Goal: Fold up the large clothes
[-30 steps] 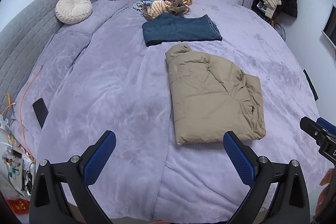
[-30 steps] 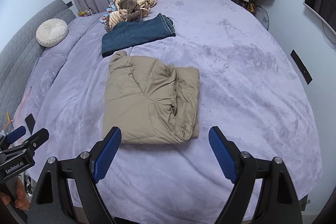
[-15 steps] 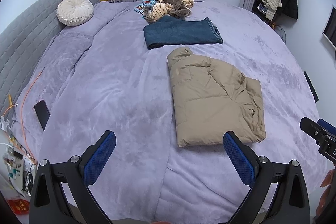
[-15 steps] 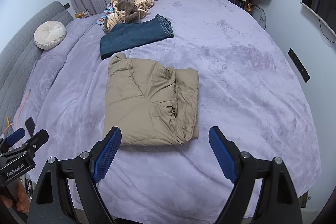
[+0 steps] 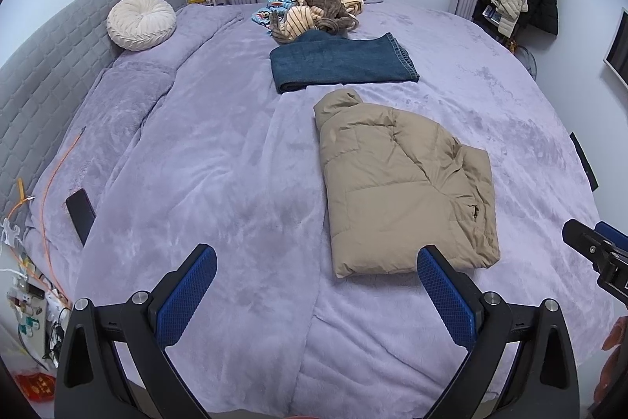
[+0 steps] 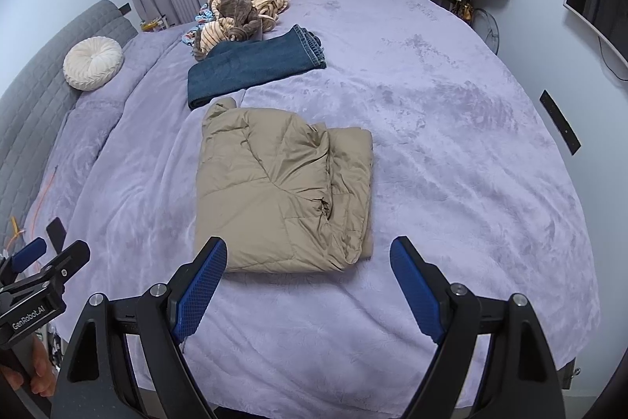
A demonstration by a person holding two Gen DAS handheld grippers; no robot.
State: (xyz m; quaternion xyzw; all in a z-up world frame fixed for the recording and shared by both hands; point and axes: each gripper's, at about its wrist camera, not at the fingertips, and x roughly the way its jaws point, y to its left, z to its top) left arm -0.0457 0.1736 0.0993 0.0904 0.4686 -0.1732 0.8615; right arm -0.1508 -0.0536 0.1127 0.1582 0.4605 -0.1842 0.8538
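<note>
Nothing moved since a second ago; both my grippers, left [image 5: 314, 285] and right [image 6: 308, 273], hang spread wide, empty. One folded jacket [image 6: 282, 187], one folded jeans [image 6: 255, 67], one unsorted pile [image 6: 243, 6] on the bed [image 6: 451, 144].

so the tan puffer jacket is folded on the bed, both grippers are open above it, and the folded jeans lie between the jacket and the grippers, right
Not quite: the folded jeans lie beyond the tan puffer jacket, toward the window, not between it and the grippers. The right wrist view shows this. The rest holds: jacket folded on the bed, left gripper and right gripper open.
</note>
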